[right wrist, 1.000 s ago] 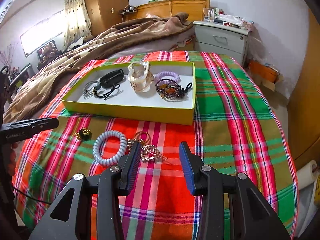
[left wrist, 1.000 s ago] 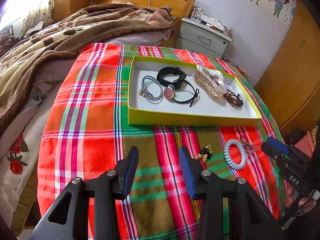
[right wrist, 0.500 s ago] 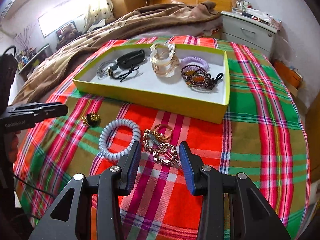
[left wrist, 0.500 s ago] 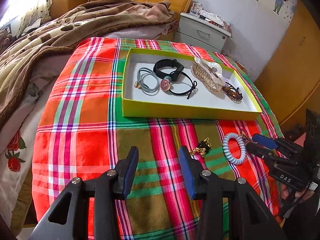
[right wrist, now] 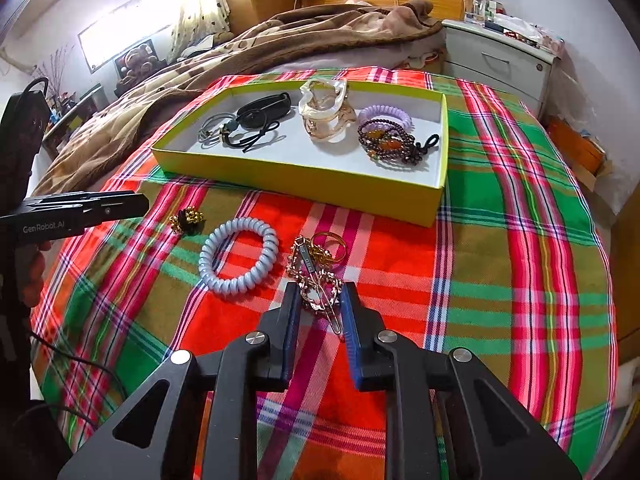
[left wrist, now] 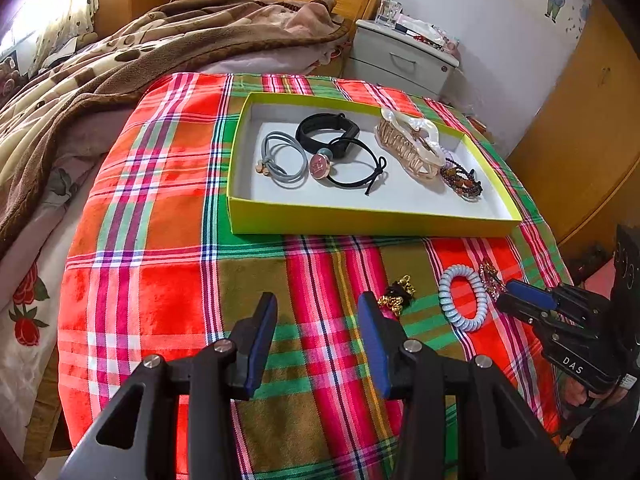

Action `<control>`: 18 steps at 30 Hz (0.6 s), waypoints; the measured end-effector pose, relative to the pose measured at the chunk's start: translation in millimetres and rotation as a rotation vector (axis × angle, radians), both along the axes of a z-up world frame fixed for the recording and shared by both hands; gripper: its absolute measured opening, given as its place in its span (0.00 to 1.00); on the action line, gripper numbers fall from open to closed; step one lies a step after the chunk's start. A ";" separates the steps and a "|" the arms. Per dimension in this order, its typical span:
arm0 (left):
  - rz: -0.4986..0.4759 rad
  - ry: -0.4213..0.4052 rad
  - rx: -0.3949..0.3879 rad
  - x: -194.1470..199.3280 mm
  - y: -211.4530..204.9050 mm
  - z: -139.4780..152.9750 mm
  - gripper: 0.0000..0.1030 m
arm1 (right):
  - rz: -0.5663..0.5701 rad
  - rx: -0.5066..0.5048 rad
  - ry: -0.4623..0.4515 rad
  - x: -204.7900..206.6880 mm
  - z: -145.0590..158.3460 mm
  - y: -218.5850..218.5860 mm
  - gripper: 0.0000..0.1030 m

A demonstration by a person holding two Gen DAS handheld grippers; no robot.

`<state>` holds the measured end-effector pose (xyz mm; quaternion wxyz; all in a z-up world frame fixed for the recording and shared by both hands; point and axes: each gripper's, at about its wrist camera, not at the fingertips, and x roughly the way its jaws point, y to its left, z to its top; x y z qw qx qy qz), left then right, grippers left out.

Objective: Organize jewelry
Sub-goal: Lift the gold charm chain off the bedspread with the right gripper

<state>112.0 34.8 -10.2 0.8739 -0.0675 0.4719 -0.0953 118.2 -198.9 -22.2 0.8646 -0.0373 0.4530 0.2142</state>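
On the plaid cloth (right wrist: pixel 500 240) sit four loose bits: one blue coil tie (right wrist: pixel 239 255), one gold-black charm (right wrist: pixel 187 220), one gold ring (right wrist: pixel 330 242) and one sparkly clip (right wrist: pixel 318 294). Right gripper (right wrist: pixel 319 300) has just been closing, jaws around the clip, can't tell if they're pinching it yet. Left gripper (left wrist: pixel 316 314) hangs spread, nothing in it. Yellow tray (right wrist: pixel 304 178) holds six: two hair ties, one black band, one claw clip (right wrist: pixel 326 110), one purple coil, one bead bracelet (right wrist: pixel 390 142).
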 end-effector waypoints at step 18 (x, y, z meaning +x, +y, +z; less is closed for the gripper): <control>0.004 0.012 -0.004 0.2 0.3 -3.4 0.43 | -0.161 0.500 0.192 -5.6 -7.7 -53.9 0.13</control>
